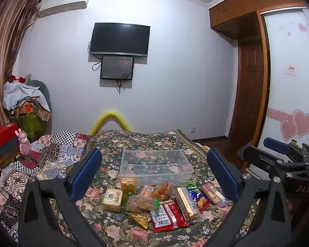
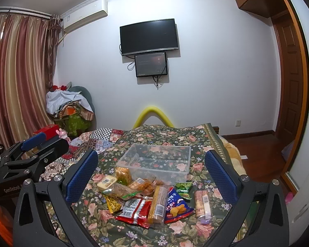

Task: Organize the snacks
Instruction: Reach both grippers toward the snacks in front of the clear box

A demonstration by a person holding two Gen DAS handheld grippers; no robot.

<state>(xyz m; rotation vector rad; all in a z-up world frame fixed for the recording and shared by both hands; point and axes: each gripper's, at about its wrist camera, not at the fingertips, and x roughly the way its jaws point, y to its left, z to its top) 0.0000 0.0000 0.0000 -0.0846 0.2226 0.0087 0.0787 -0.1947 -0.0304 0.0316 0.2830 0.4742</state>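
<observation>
Lying on the floral bedspread [image 2: 121, 232] just before the empty clear box [image 2: 183, 164], the snack pile [image 2: 150, 197] sits ahead of both grippers; left gripper [image 1: 154, 177] and right gripper [image 2: 152, 175] gape wide, empty; neither is clearly nearer.

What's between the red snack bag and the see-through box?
In the right wrist view, an orange snack pack and other small packets lie between the red bag and the clear box.

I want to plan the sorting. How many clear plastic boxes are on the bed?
1. The clear plastic box sits open and empty on the floral bedspread, just behind the snack pile. No other is visible.
</observation>
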